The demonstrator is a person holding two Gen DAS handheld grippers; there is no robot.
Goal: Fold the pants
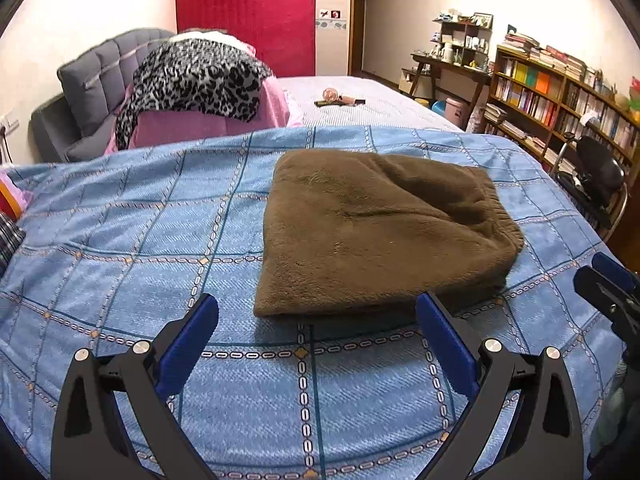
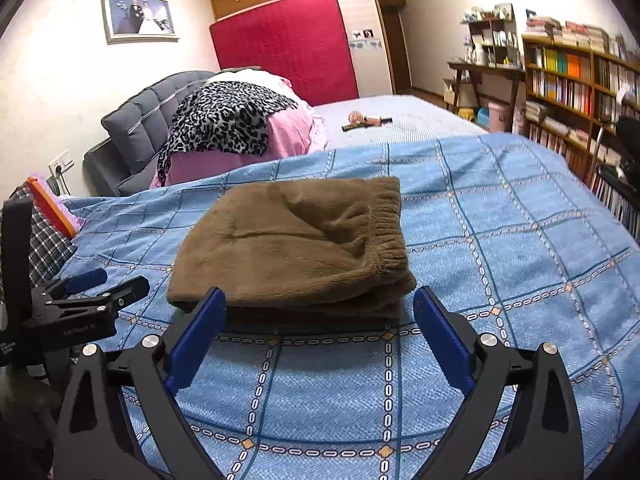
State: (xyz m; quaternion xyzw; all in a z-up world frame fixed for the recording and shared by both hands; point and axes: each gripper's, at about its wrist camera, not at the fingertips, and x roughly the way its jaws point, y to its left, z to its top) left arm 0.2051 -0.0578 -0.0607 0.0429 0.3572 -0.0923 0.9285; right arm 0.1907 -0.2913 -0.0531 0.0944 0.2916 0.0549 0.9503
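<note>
The blue checked bedspread (image 1: 120, 240) covers the bed, and the brown pants (image 1: 380, 228) lie folded in a thick bundle on its middle. Just short of the pants hang the left gripper (image 1: 316, 312) and right gripper (image 2: 320, 308), both spread wide, grasping nothing

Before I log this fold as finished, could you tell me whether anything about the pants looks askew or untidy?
Nothing stands out. The brown pants lie in a compact folded stack on the blue checked bedspread, waistband at its right side. Both the left hand-held gripper and right hand-held gripper are open and clear of it.
</note>
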